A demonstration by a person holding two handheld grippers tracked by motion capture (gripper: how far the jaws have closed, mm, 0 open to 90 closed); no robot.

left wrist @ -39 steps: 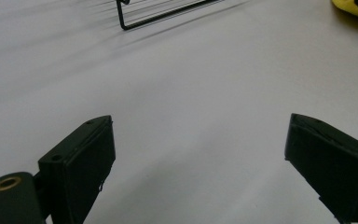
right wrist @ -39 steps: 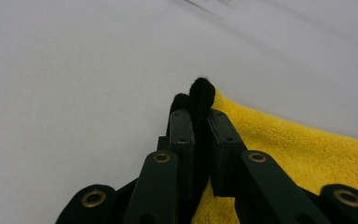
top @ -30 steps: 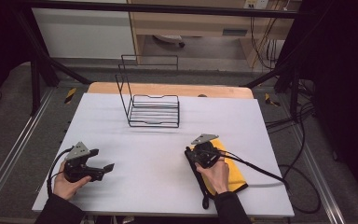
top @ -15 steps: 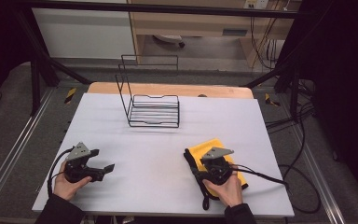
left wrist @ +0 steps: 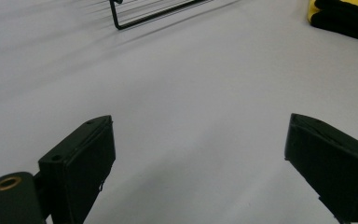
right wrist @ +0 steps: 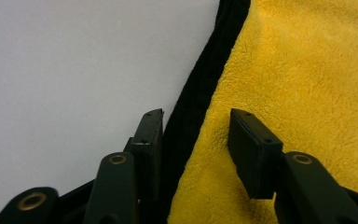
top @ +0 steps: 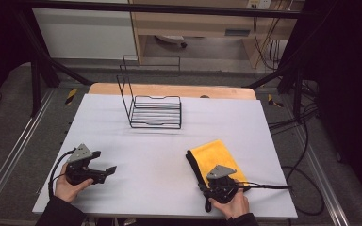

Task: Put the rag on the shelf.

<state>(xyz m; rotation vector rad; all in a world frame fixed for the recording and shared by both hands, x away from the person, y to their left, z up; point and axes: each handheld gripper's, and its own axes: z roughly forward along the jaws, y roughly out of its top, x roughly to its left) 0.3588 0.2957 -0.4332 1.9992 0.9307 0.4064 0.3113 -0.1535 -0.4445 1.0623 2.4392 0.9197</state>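
Now right gripper (right wrist: 196,140) jaws part-open, just closing, astride yellow cloth's (right wrist: 307,70) black edge; left gripper (left wrist: 200,163) jaws wide, empty.

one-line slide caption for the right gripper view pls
Right hand-held gripper straddling the black edge of a yellow cloth.

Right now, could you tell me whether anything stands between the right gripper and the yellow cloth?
Nothing visible does. The right gripper is already at the yellow cloth, its jaws part-open and straddling the cloth's black edge, one over the white table, one over the yellow pile.
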